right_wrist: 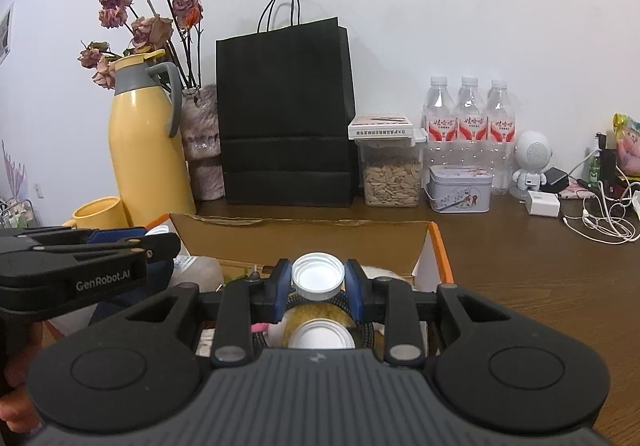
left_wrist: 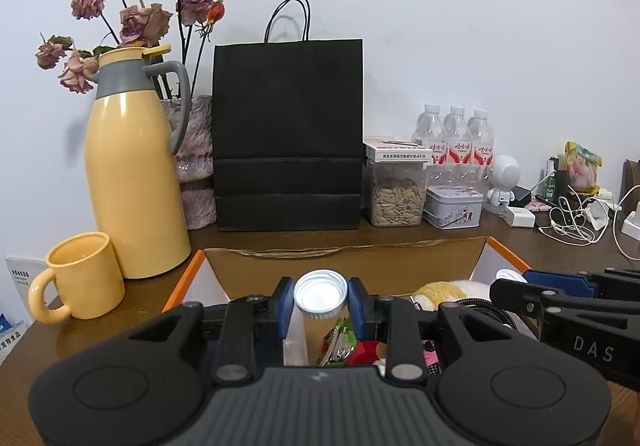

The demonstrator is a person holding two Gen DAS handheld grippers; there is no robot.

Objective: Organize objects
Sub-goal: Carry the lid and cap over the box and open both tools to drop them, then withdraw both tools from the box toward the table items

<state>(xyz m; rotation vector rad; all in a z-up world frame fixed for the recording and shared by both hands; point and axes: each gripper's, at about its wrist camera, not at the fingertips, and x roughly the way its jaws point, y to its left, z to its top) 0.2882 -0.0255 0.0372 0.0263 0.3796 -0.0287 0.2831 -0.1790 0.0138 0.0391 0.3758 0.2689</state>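
The left claw [left_wrist: 320,296] grips a white bottle cap [left_wrist: 320,294] between its blue pads, held over the open cardboard box [left_wrist: 344,258]. The right claw [right_wrist: 318,278] grips a second white cap [right_wrist: 318,275] the same way, also over the box.

Only the left wrist view shows what lies under the left claw: green and red wrappers [left_wrist: 340,338] and a pale slip of card. Just right of that claw sits a cream plush item [left_wrist: 444,292], with the right claw's black arm beyond it. Only the right wrist view shows a white round lid [right_wrist: 322,334] lying below the right claw on yellowish plush, and a black braided cable [right_wrist: 360,330] curling round it. The left claw's arm crosses that view's left edge.

Ahead of both claws, past the box's far flap, a black paper bag [left_wrist: 288,134] stands on the wooden surface [right_wrist: 520,266]. Left of it stand a yellow thermos [left_wrist: 136,174] and a yellow mug [left_wrist: 80,278]; right of it, a jar of seeds [left_wrist: 396,194], a tin [left_wrist: 454,206] and three water bottles [left_wrist: 456,138].
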